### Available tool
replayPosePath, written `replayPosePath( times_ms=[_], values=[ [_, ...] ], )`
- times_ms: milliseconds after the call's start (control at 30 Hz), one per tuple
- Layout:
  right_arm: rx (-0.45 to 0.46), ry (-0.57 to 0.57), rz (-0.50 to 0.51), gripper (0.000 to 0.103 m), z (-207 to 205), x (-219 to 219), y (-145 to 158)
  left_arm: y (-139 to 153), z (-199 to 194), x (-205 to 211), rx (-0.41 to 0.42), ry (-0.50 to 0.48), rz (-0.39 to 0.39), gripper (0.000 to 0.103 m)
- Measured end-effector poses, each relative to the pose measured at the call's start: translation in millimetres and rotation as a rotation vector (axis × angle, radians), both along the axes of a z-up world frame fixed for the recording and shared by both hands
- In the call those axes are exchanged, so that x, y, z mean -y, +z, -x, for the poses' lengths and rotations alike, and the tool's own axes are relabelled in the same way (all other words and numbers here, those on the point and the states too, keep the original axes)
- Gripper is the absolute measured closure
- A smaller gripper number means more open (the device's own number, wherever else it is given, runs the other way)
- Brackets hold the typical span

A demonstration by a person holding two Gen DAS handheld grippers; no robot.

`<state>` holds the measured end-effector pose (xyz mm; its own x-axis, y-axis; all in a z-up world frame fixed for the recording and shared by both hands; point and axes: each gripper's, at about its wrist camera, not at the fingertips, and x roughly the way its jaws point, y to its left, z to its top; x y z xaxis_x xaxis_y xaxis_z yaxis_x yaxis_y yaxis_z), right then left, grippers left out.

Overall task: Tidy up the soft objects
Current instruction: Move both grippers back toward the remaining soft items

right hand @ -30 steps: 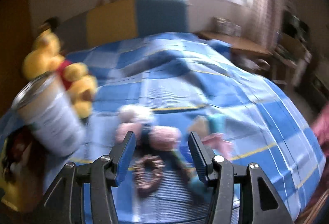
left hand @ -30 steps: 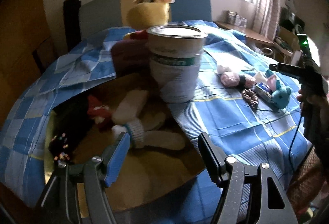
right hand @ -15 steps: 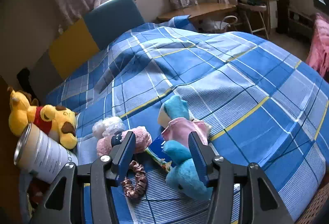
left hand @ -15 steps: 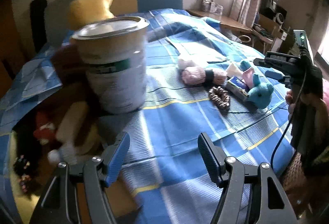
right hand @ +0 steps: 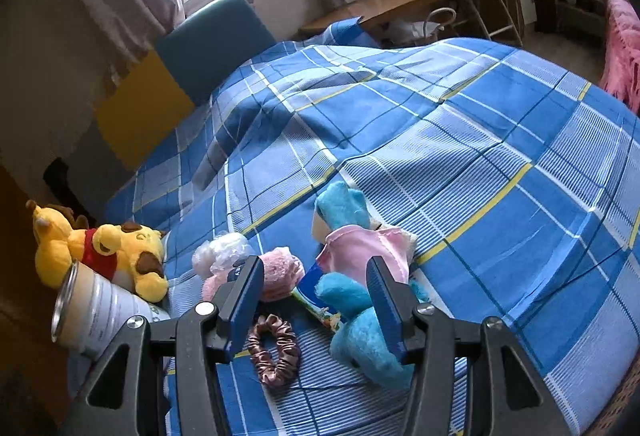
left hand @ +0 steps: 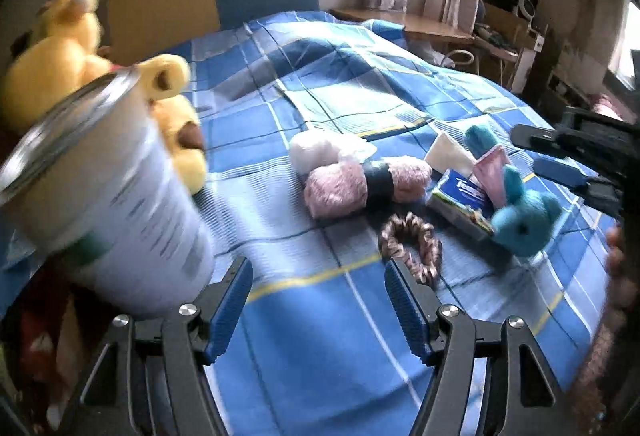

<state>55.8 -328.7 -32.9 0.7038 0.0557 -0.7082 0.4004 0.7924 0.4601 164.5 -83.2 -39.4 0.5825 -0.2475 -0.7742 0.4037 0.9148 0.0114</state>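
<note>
Soft toys — blue plush (right hand: pixel 360 332), pink fluffy roll (left hand: pixel 360 183), scrunchie (left hand: pixel 412 248) — lie clustered on the plaid-covered table (right hand: pixel 500 163); right claw (right hand: pixel 316 300) hangs apart over the plush, likely lining up a grab, left claw (left hand: pixel 318 300) apart and empty.

Wide open stretch of blue checked bedspread (right hand: pixel 500 163) on the far and right side, nothing lying there. Nearer in, things crowd together: the blue plush (right hand: pixel 360 320), the tissue pack (left hand: pixel 460 199) under it, the pink fluffy toy (left hand: pixel 352 179) and the brown scrunchie (left hand: pixel 412 240) sit close, with only narrow strips of cloth between. On the left, the big tin (left hand: pixel 112 203) and yellow bear (right hand: pixel 104 256) block that edge.
</note>
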Motion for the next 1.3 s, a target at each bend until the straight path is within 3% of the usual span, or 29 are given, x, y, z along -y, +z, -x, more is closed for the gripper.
replayPosePath(
  times_ms=[100, 367, 467, 567, 600, 633, 700, 733, 833, 1100, 1200, 1267, 1300],
  values=[
    [0.000, 0.004, -0.024, 0.049, 0, 2, -2, -9, -21, 16, -0.002, -0.028, -0.022, 0.031],
    [-0.006, 0.020, -0.068, 0.049, -3, 4, -7, -28, -68, 33, -0.030, -0.063, 0.029, 0.024],
    [-0.009, 0.027, -0.082, 0.049, -4, 4, -9, -33, -78, 41, -0.011, -0.120, 0.007, 0.019],
    [-0.010, 0.031, -0.090, 0.049, -5, 3, -10, -44, -86, 49, -0.029, -0.198, -0.016, 0.021],
    [-0.014, 0.033, -0.092, 0.049, -5, 3, -10, -48, -88, 50, -0.053, -0.221, 0.000, 0.034],
    [-0.016, 0.033, -0.095, 0.049, -5, 3, -11, -50, -87, 50, -0.069, -0.227, 0.001, 0.054],
    [-0.022, 0.028, -0.097, 0.049, -6, 4, -12, -52, -80, 46, -0.066, -0.223, -0.004, 0.073],
    [-0.023, 0.024, -0.100, 0.049, -6, 5, -13, -52, -76, 43, -0.077, -0.226, 0.016, 0.079],
    [-0.018, 0.019, -0.107, 0.049, -5, 6, -14, -50, -60, 30, -0.124, -0.220, 0.071, 0.082],
    [-0.018, 0.030, -0.099, 0.049, -6, 4, -14, -41, 11, 13, -0.219, -0.158, 0.143, 0.081],
    [-0.019, 0.030, -0.102, 0.049, -6, 5, -14, -37, 34, 7, -0.232, -0.161, 0.158, 0.073],
    [-0.022, 0.039, -0.107, 0.049, -6, 4, -15, -33, 47, 6, -0.202, -0.173, 0.120, 0.068],
    [-0.022, 0.043, -0.108, 0.049, -6, 3, -14, -29, 52, 7, -0.159, -0.186, 0.078, 0.060]
  ],
)
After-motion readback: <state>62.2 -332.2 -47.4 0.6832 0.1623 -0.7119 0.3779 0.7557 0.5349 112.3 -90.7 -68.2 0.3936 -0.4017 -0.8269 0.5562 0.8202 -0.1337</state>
